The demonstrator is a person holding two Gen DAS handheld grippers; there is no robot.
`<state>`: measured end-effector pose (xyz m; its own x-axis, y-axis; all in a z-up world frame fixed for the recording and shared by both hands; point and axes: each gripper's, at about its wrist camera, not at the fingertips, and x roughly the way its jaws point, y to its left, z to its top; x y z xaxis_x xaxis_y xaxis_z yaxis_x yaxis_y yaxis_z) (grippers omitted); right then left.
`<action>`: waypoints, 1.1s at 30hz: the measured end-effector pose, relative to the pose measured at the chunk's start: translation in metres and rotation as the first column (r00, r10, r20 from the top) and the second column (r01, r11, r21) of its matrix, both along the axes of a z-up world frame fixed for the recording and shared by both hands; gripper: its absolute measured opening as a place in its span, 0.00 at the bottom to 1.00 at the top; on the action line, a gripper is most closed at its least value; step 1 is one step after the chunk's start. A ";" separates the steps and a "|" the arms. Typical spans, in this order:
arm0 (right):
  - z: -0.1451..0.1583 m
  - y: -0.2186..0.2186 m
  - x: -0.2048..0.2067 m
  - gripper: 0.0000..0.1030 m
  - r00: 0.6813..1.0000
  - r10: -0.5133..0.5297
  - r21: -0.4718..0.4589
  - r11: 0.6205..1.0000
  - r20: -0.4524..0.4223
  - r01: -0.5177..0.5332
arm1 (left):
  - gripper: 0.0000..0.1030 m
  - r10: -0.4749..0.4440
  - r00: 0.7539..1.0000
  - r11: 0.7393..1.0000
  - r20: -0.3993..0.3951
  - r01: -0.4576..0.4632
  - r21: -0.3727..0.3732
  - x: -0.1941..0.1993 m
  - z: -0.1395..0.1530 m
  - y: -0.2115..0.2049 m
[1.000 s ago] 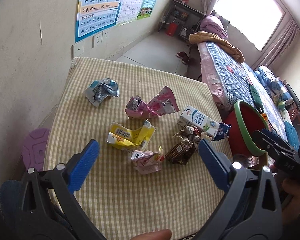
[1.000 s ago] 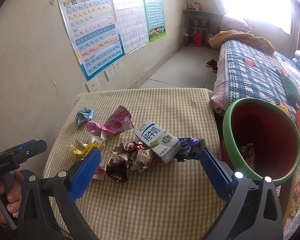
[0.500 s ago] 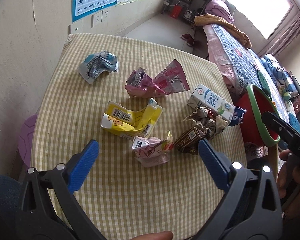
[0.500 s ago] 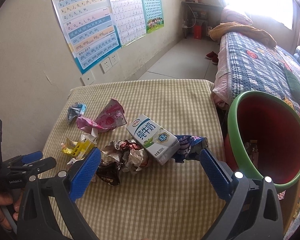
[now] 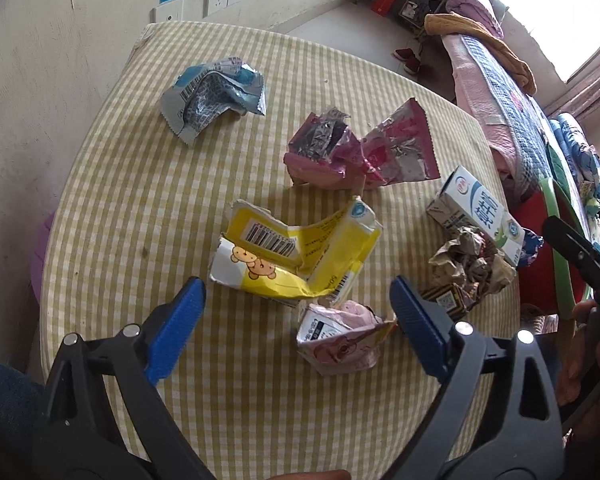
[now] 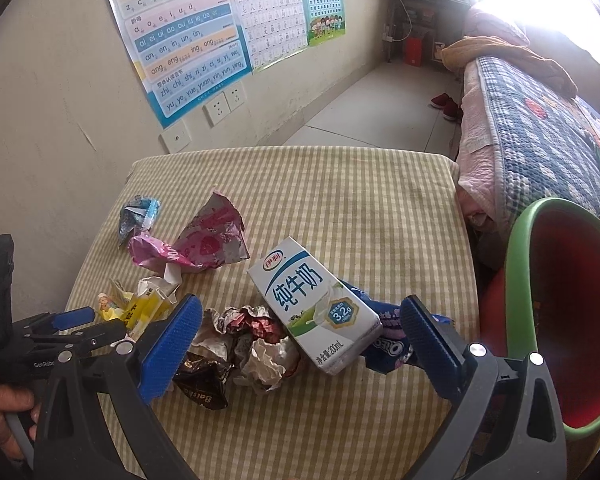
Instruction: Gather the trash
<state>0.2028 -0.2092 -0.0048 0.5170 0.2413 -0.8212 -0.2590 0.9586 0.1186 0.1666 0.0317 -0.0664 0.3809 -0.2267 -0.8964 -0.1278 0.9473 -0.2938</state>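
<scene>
Blue-padded jaws of the left hand-held gripper (image 5: pixel 296 304) stand wide but are closing, with a crumpled pink drink carton (image 5: pixel 342 338) between them, untouched by either pad. Just beyond its fingertips lies a torn yellow carton with a cartoon bear (image 5: pixel 292 256); farther out sit a crumpled pink foil wrapper (image 5: pixel 360 152) and, to its far left, a crumpled blue-and-silver wrapper (image 5: pixel 212 98). The right hand-held gripper (image 6: pixel 300 320) is released, its jaws spread over a white-and-blue milk carton (image 6: pixel 314 304) that neither pad presses. Crumpled foil wrappers (image 6: pixel 256 340) lie nearer its left pad, and a dark blue biscuit wrapper (image 6: pixel 392 346) lies by the right pad. All rest on the yellow-checked surface (image 6: pixel 360 208). To the right gripper's right stands a red bin with a green rim (image 6: pixel 518 280).
</scene>
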 end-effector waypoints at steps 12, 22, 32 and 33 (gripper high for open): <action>-0.041 0.024 0.039 0.93 0.994 0.066 -0.088 0.993 -0.090 -0.073 | 0.83 -0.036 0.999 0.998 -0.017 0.037 0.040 0.023 -0.013 -0.007; -0.067 0.032 0.055 0.77 0.983 0.086 -0.174 0.978 -0.161 -0.114 | 0.82 -0.055 0.998 0.997 -0.025 0.056 0.045 0.031 -0.023 -0.010; -0.045 0.024 0.045 0.55 0.989 0.098 -0.125 0.986 -0.109 -0.111 | 0.19 -0.043 0.999 0.999 0.007 0.043 0.019 0.024 -0.015 -0.003; -0.040 0.021 0.043 0.55 0.991 0.092 -0.100 0.990 -0.098 -0.102 | 0.13 -0.041 0.999 0.999 0.016 0.041 0.016 0.022 -0.012 -0.001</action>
<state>0.2459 -0.1880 -0.0450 0.4155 0.1965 -0.8881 -0.3438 0.9379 0.0467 0.1891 0.0305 -0.0782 0.3864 -0.2285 -0.8936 -0.0843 0.9560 -0.2809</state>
